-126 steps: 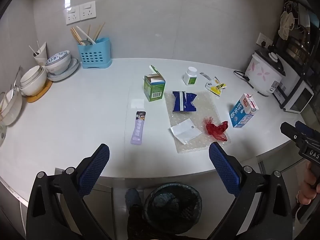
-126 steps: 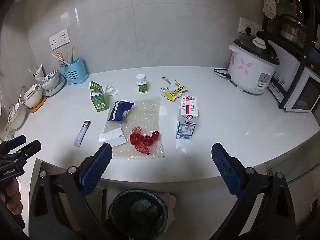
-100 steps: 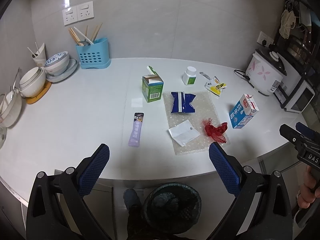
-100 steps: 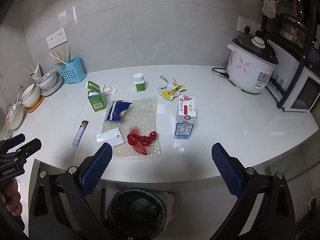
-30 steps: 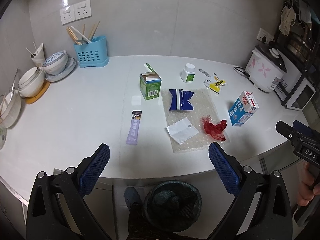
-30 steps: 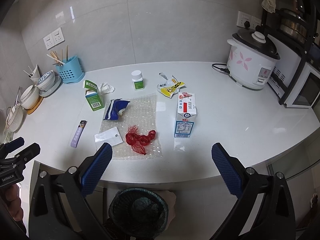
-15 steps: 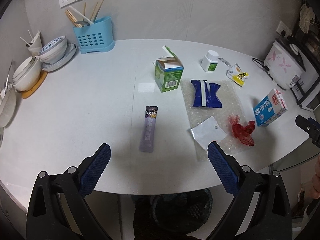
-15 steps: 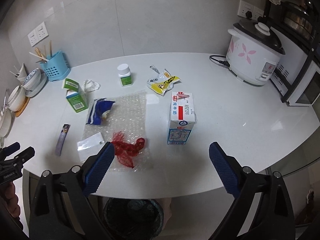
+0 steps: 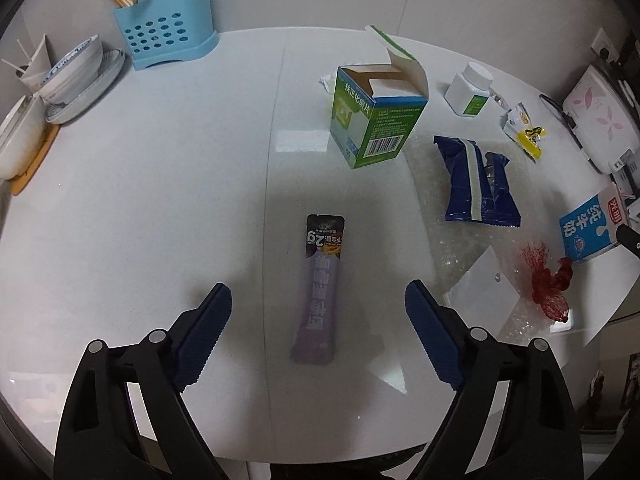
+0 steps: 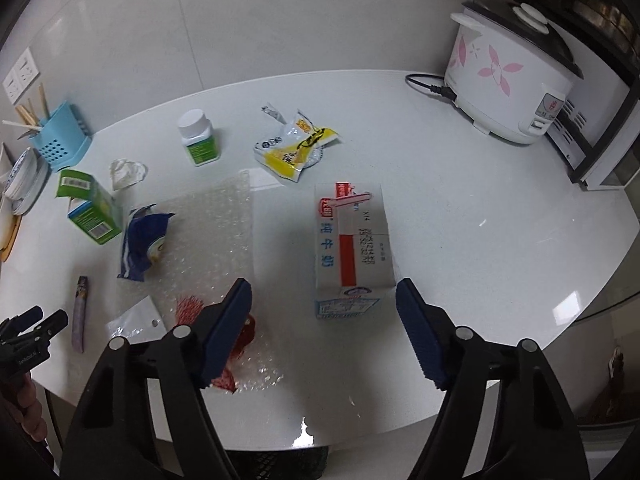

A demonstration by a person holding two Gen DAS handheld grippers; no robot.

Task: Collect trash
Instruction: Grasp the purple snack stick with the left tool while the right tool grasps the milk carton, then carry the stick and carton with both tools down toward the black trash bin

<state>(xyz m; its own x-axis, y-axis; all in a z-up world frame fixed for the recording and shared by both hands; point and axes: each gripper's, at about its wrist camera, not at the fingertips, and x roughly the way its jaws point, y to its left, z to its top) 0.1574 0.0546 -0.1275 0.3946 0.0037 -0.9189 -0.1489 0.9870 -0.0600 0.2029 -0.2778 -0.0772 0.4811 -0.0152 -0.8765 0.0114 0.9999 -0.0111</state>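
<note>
My left gripper [image 9: 318,322] is open and empty, low over the white counter, with a purple stick sachet [image 9: 319,288] lying between its blue pads. My right gripper [image 10: 323,312] is open and empty, straddling an upright milk carton [image 10: 350,248]. Other trash on the counter: an open green box [image 9: 376,114], a blue wrapper [image 9: 474,182], bubble wrap [image 10: 208,236], a red net [image 9: 546,284], a white card [image 9: 482,296], a yellow wrapper [image 10: 294,150], a white pill bottle [image 10: 199,138] and a crumpled tissue [image 10: 127,172].
A blue utensil holder [image 9: 164,26] and stacked bowls [image 9: 66,76] stand at the back left. A rice cooker [image 10: 512,68] with its cord and a microwave [image 10: 600,136] stand at the right. A dark bin rim [image 10: 276,464] shows below the counter's front edge.
Both grippers have moved forward and down over the counter. The left now frames the purple sachet and the right now frames the milk carton. Both stay open.
</note>
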